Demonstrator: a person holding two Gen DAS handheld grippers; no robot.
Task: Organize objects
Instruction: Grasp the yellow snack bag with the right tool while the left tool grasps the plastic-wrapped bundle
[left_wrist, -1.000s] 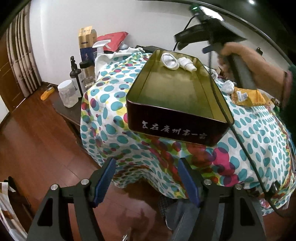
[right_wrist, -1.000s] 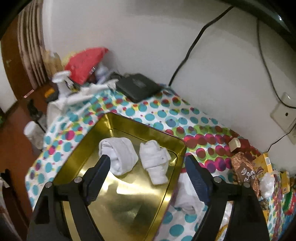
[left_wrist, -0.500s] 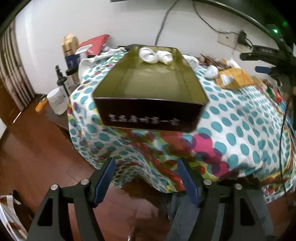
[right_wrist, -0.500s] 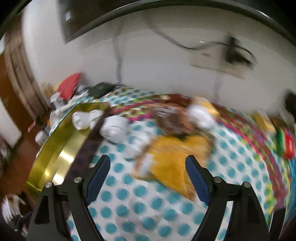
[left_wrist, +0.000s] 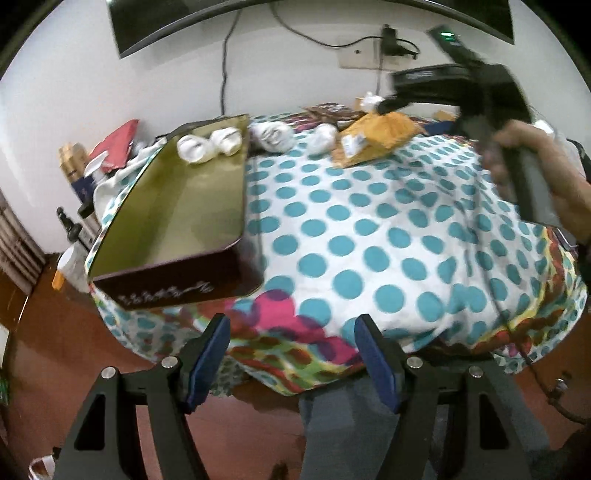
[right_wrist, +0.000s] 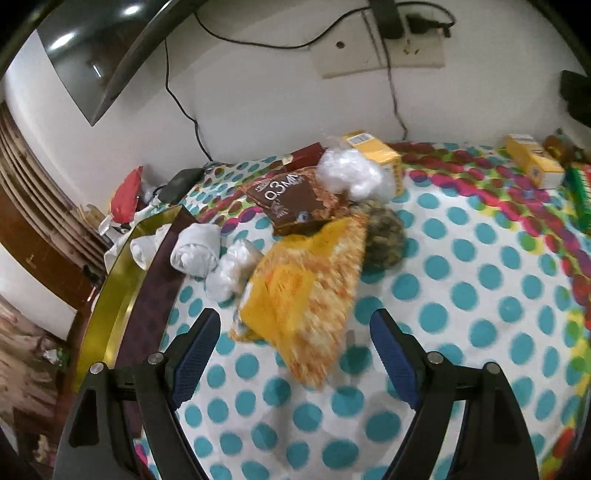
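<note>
A gold-lined dark tin (left_wrist: 177, 206) sits on the table's left side with two white sock rolls (left_wrist: 208, 144) at its far end. The tin also shows in the right wrist view (right_wrist: 110, 295). Beside the tin lie a white sock roll (right_wrist: 195, 249) and a clear-wrapped bundle (right_wrist: 232, 271). An orange-yellow snack bag (right_wrist: 303, 291) lies ahead of my right gripper (right_wrist: 295, 354), which is open and empty above the cloth. My left gripper (left_wrist: 291, 354) is open and empty at the table's front edge. The right gripper's body (left_wrist: 461, 88) shows in the left wrist view.
A brown packet (right_wrist: 288, 203), a dark woolly ball (right_wrist: 384, 232), a white plastic bag (right_wrist: 351, 173) and yellow boxes (right_wrist: 532, 158) lie on the dotted cloth (right_wrist: 461, 295). Bottles and a red bag (left_wrist: 114, 144) stand left of the table. Cables and a socket hang on the wall.
Both views have swung to the right. The right gripper left the tin and now faces the snack bag. The left gripper turned from the tin's front toward the open cloth.
</note>
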